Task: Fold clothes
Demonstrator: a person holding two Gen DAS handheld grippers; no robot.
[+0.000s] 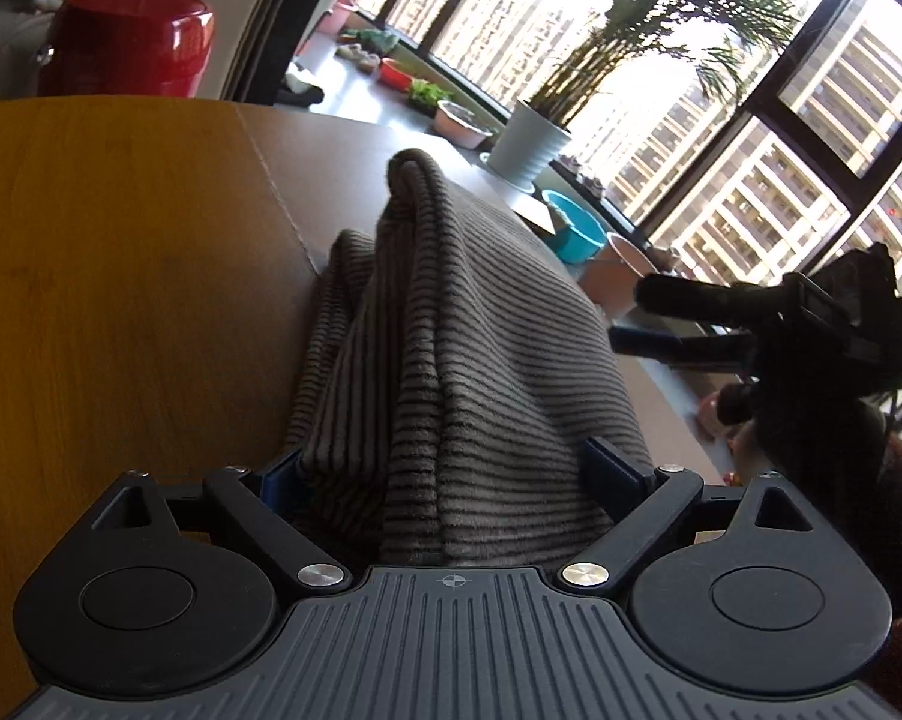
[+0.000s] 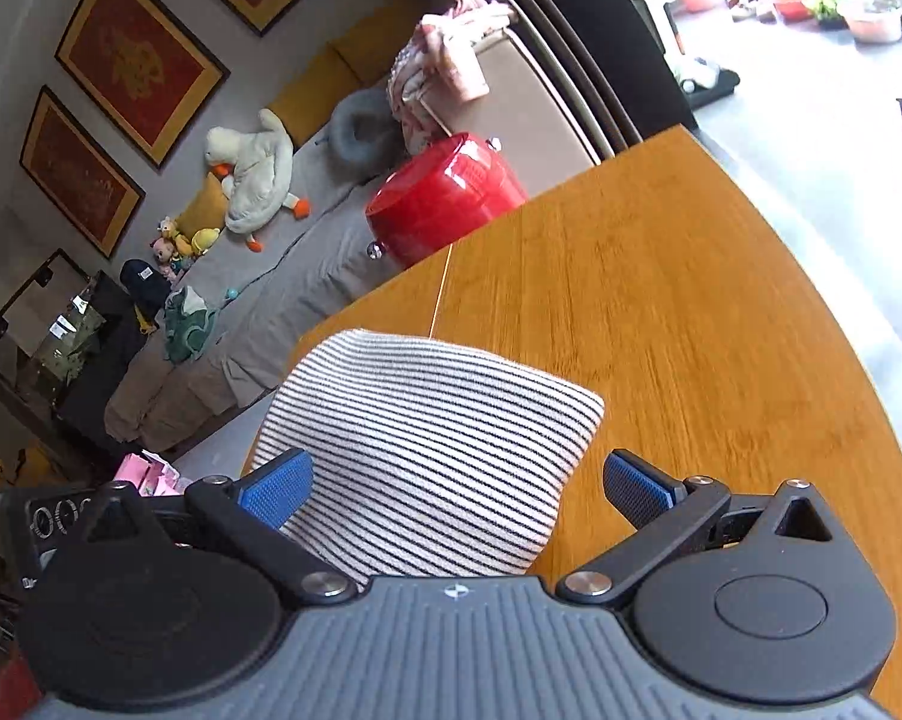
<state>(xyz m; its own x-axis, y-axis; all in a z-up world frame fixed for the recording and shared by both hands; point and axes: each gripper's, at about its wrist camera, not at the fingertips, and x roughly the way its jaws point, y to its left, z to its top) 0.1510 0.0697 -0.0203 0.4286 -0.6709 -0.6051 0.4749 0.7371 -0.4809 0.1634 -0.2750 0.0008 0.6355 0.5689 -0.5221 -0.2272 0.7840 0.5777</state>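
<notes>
Striped cloth lies bunched on your wooden desk near its edge, between both spread claws: left claw and right claw pinch nothing.

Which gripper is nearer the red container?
Right. The right gripper, over the striped garment, faces the red container just beyond the table edge; the left gripper sees it farther back.
</notes>
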